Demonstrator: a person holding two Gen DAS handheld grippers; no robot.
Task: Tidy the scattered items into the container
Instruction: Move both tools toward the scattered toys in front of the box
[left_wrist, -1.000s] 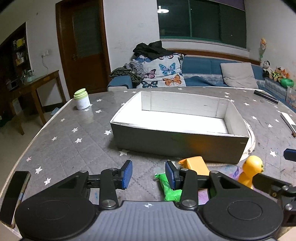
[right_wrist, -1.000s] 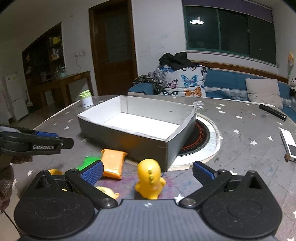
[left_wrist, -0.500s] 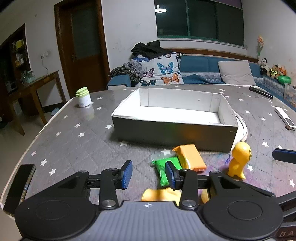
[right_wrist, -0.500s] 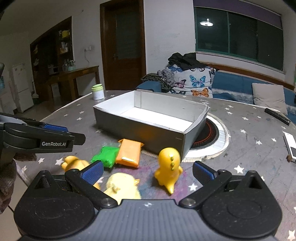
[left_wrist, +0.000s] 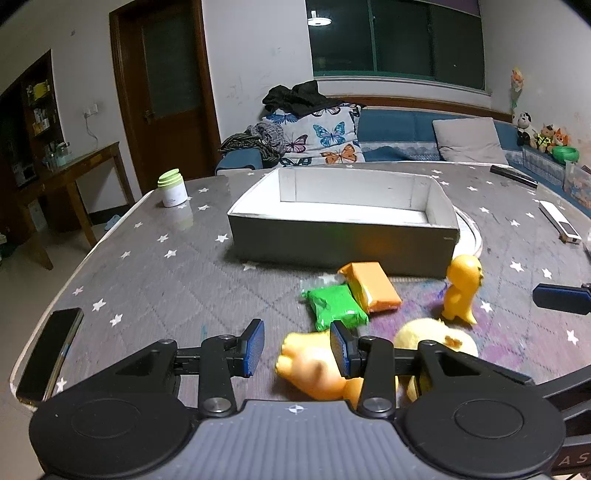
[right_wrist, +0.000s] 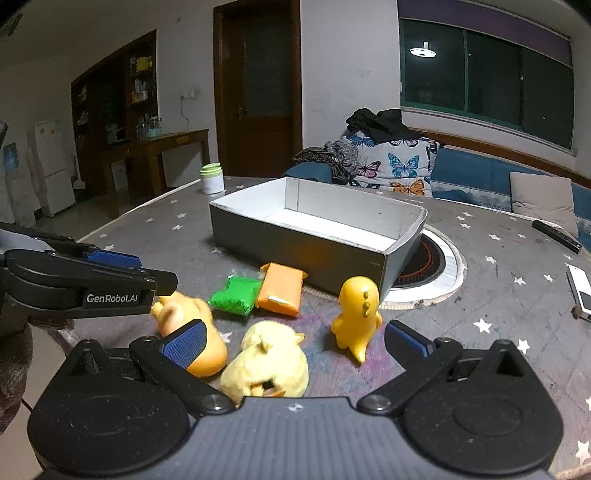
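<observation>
Nothing is tidied yet: the box (left_wrist: 340, 236) at the table's (left_wrist: 147, 273) middle looks empty. Five items lie before its near wall, toward my edge: green pack (left_wrist: 334, 306), orange pack (left_wrist: 373, 286), dinosaur (right_wrist: 356, 314), duck (right_wrist: 266, 363) and an orange toy (left_wrist: 310, 363). My left gripper (left_wrist: 297, 349) gapes beside that toy, and my right gripper (right_wrist: 295, 338) is spread wide, gripping nothing.

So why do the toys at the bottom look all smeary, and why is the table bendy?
Left wrist view: the orange toy nearest the camera is motion-blurred, while the grey box is sharper. Right wrist view: the pale yellow plush is soft too, and the dinosaur toy is clearer. Both views: the fisheye lens curves the table edge; the dark window reflects a ceiling lamp.
</observation>
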